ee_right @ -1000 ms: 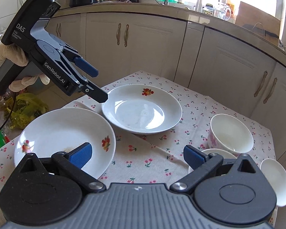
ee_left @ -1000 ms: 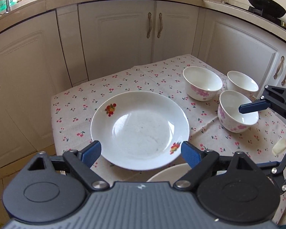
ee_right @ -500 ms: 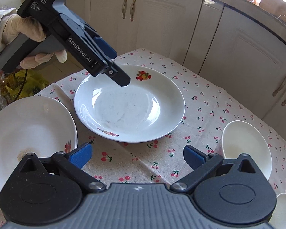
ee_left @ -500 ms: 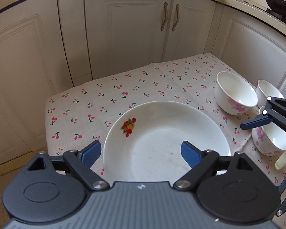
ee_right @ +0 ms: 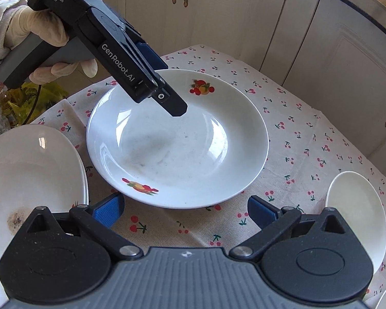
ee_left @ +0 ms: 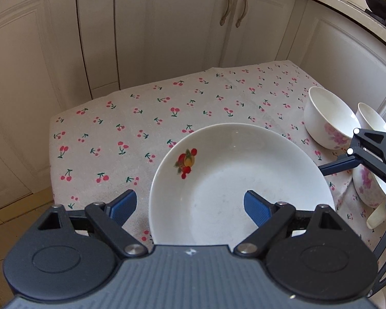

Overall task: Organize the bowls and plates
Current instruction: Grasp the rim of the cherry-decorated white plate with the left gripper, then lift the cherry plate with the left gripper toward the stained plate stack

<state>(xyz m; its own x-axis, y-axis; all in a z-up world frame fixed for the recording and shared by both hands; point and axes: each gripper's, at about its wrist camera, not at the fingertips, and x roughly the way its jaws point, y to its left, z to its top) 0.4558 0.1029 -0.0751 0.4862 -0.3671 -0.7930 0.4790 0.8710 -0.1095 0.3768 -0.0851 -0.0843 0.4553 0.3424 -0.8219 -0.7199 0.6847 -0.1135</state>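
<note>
White kitchen cabinets [ee_left: 167, 33] are wrapping around a low table under a cherry-print cloth [ee_left: 141, 118], and the dishes are sitting spread out on it. A deep white plate [ee_right: 177, 141] with fruit decals is lying in the middle of the cloth. The left gripper [ee_left: 190, 207], held in a gloved hand [ee_right: 36, 33], is hanging over that plate's rim with its blue pads on either side of the edge; its jaws are closing a little, yet the pads are not pressing on the plate. The right gripper [ee_right: 185, 211] is hovering just off the plate's near edge, its jaws standing wide apart with only cloth between them. A second plate [ee_right: 31, 170], marked with a brown stain, is resting beside the first, to the left in the right wrist view. Three bowls are sitting toward the other side: one [ee_left: 329, 118] with a pink flower pattern, another [ee_left: 373, 121] just behind it, and a third [ee_left: 368, 185] partly hidden by the right gripper.
</note>
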